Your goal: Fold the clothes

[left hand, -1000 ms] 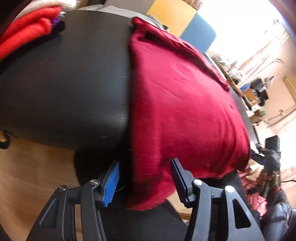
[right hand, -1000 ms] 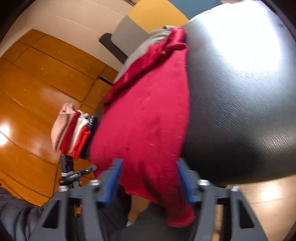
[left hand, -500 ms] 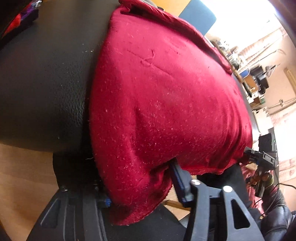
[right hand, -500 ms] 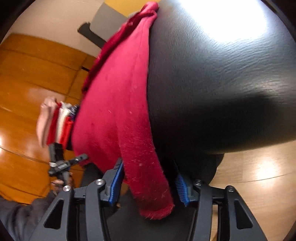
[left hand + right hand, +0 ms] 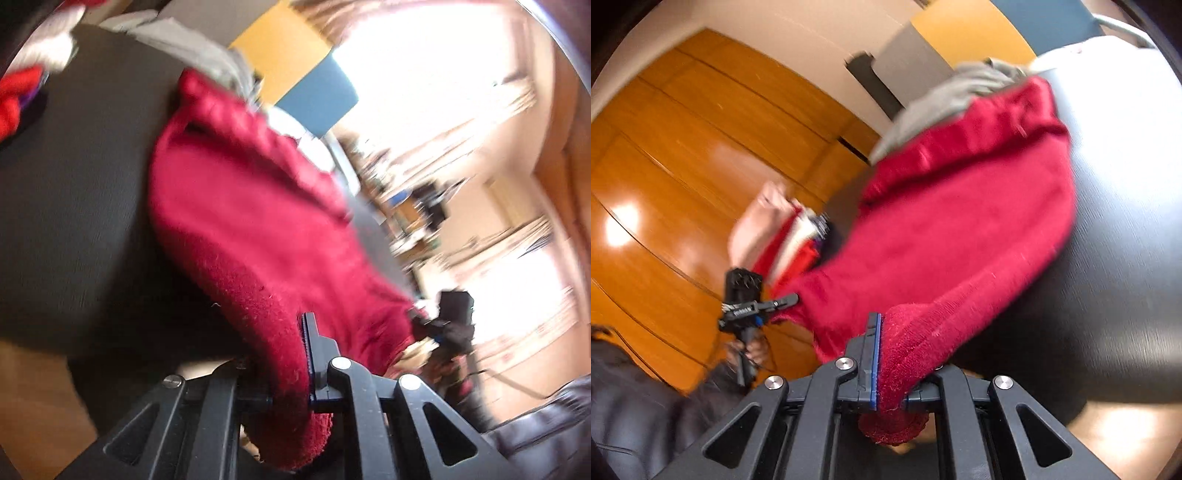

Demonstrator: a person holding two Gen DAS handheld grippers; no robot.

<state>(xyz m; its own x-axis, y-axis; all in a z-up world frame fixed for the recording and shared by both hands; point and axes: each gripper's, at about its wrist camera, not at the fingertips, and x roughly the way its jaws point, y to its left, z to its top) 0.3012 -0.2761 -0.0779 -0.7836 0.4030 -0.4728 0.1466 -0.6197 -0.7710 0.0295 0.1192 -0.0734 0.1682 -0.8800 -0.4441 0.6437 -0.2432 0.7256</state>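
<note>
One dark red knitted garment (image 5: pixel 258 229) lies across one black table (image 5: pixel 74 206), and both of its near corners are lifted off the surface by two grippers. The left gripper (image 5: pixel 291 373) is closed tight on the near hem of the garment, the cloth bunched between its two fingers with a fold hanging out below them. The right gripper (image 5: pixel 890 369) is likewise clamped on the other near corner, a thick roll of red knit squeezed between its blue-padded fingers (image 5: pixel 873 362) and a small tuft showing under them.

From the right wrist view, the garment (image 5: pixel 960 236) slopes up from the gripped hem toward its far edge, which rests on the table (image 5: pixel 1115 258) beside one grey cloth (image 5: pixel 945 99) bunched at the far side. The left gripper (image 5: pixel 753 306) shows in that view too, at the garment's other corner, held in the person's hand. In the left wrist view the right gripper (image 5: pixel 447 321) appears at the far corner of the red hem, blurred.

One stack of folded clothes (image 5: pixel 783 236), in pink, red and white layers, sits at the table's edge beyond the garment; the exact number of pieces in it cannot be told through the blur. The same stack (image 5: pixel 22 92) shows at the upper left of the left wrist view. Behind stand orange wooden wall panels (image 5: pixel 683 166).
</note>
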